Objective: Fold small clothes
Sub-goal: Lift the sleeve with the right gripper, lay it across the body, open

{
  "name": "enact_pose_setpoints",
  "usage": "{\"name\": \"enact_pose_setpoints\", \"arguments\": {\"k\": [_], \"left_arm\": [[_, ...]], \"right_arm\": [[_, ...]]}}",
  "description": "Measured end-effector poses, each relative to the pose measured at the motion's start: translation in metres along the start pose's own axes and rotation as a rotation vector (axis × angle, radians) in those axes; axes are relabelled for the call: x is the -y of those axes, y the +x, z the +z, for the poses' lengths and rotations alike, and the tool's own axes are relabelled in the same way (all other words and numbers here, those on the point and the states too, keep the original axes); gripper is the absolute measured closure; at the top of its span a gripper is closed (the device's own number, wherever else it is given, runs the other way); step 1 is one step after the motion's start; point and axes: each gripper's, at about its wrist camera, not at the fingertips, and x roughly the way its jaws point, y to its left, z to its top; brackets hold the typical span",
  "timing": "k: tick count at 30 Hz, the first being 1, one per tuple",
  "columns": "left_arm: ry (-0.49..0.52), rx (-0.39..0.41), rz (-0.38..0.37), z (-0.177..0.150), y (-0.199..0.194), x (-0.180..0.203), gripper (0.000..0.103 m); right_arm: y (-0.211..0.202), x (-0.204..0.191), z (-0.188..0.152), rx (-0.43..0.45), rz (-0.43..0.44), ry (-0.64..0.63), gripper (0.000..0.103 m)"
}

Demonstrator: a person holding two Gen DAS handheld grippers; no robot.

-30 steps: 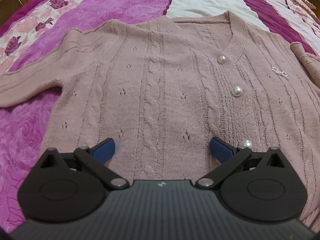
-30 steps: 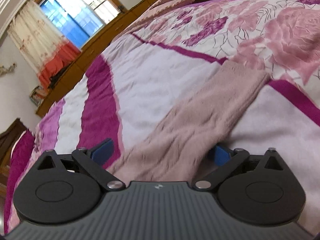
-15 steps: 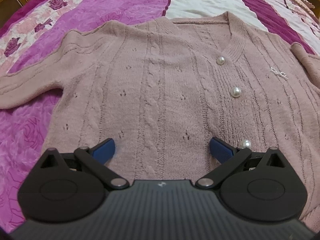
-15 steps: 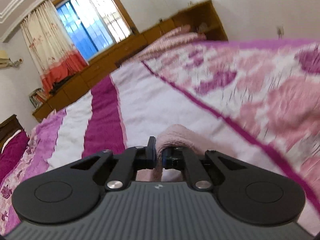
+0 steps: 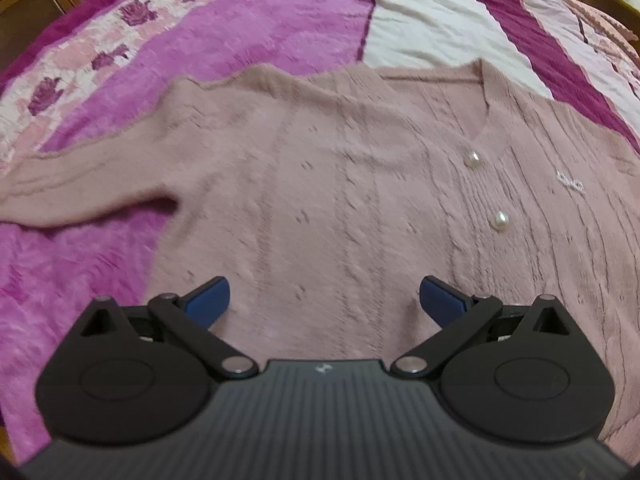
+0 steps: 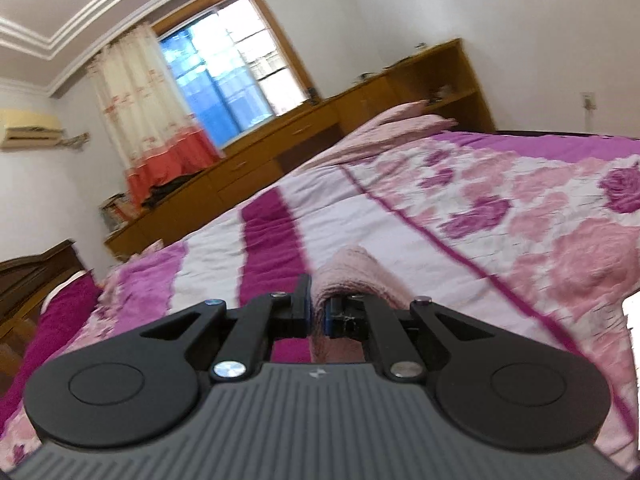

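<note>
**One cardigan flat, one sleeve pinched**

Bedroom with one window (image 6: 236,60) and one curtain (image 6: 148,120); a pink-and-magenta bedspread (image 5: 280,20) covers the bed. I see one pink cardigan (image 5: 320,184) lying flat, its left sleeve (image 5: 80,184) stretched out to the left edge, two pearl buttons (image 5: 473,159) showing. My left gripper (image 5: 324,300) hangs over its near hem, jaws released and wide apart. My right gripper (image 6: 318,312) has its jaws clenched on a fold of the right sleeve (image 6: 356,272), raised off the bedspread.

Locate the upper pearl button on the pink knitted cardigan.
Left wrist view, right of centre: the upper pearl button sits just below the pink knitted cardigan V-neck, above the second pearl button.
</note>
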Motion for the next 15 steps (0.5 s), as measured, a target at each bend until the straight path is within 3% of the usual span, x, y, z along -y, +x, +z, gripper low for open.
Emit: {"name": "enact_pose_setpoints", "arguments": {"k": [15], "left_arm": [[-0.1, 0.052, 0.037, 0.017, -0.031, -0.062, 0.0]], "right_arm": [[-0.02, -0.193, -0.084, -0.064, 0.225, -0.153, 0.097]]}}
